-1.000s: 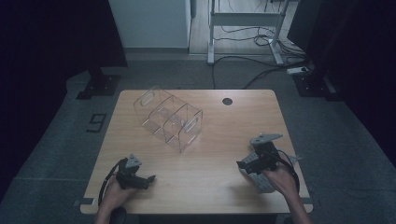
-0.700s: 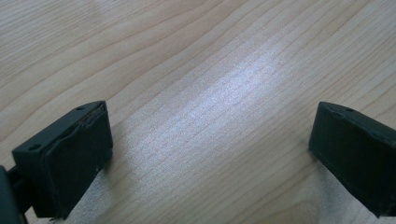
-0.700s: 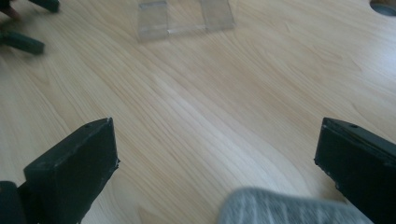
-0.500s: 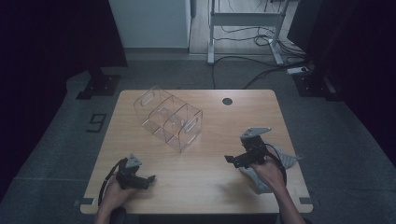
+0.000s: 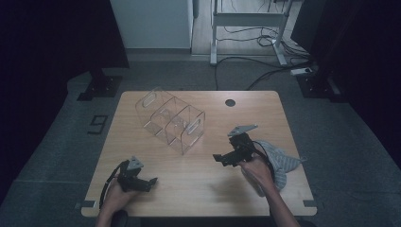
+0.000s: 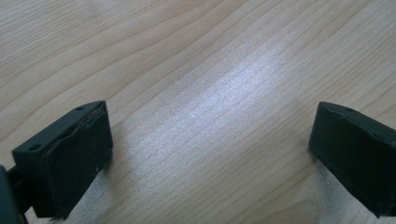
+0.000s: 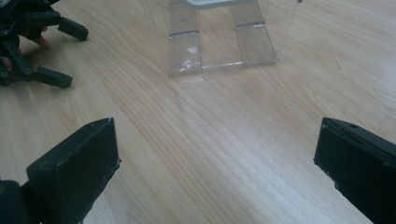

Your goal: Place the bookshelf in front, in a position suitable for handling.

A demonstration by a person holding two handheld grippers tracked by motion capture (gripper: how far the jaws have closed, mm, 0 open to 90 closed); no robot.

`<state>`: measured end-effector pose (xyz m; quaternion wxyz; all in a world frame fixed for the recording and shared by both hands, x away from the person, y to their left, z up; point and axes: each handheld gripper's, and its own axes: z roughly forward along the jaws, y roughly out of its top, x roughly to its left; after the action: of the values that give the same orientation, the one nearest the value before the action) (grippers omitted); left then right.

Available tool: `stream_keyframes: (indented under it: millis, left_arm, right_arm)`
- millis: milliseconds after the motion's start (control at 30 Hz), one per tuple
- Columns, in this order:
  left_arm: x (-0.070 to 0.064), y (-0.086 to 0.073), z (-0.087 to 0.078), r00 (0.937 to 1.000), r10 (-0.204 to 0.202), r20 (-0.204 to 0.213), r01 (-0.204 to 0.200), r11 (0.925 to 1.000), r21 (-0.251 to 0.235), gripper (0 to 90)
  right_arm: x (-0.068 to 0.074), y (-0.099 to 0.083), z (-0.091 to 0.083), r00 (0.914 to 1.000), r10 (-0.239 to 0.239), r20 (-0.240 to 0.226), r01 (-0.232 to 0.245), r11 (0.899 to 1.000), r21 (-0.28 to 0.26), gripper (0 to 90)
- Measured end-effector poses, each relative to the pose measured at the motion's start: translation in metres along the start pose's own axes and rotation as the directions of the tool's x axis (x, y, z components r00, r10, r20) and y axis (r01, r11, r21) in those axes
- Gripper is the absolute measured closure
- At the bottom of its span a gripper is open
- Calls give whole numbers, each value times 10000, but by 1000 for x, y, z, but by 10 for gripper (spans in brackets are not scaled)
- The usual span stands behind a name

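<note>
The clear acrylic organizer (image 5: 171, 120) stands left of the table's (image 5: 265, 109) centre toward the far side, its long axis running diagonally. The right gripper (image 5: 223, 158), jaws wide and empty, is nearer, pointing left. The left gripper (image 5: 150, 182) rests wide, empty.

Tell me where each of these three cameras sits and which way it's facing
High view: above the person's side, looking forward and down on the wooden table; forearms, left tool, right tool, clear acrylic organizer, grey cloth.
Left gripper view: rides the left tool, aimed at bare tabletop; jaws apart.
Right gripper view: rides the right tool, facing the organizer; jaws apart.
Shared: high and right gripper views both show the organizer and left tool.
</note>
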<state>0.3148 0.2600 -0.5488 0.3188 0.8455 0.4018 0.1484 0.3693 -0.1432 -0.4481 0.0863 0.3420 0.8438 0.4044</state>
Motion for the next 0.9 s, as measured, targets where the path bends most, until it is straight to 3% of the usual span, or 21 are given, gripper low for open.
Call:
stream_keyframes:
  millis: [300, 500, 567, 633, 900]
  left_arm:
    - [0, 0, 0, 10000, -1, -3, 1, 10000, -7, 0]
    - [0, 0, 0, 10000, 3, -4, -3, 10000, -4, 0]
    - [0, 0, 0, 10000, -10, -9, 10, 10000, -17, 0]
    - [0, 0, 0, 10000, -6, -10, 6, 10000, -14, 0]
    - [0, 0, 0, 10000, 3, -1, -3, 10000, -5, 0]
  right_arm:
    - [13, 17, 19, 9999, -143, -4, 143, 9998, 106, 0]
    - [22, 28, 39, 9992, -405, 76, 400, 9978, 535, 0]
    - [23, 30, 44, 9997, -226, -52, 229, 9982, 556, 0]
    - [25, 34, 49, 9997, -222, 103, 215, 9979, 615, 0]
    - [29, 47, 61, 9989, -178, 437, 165, 9994, 291, 6]
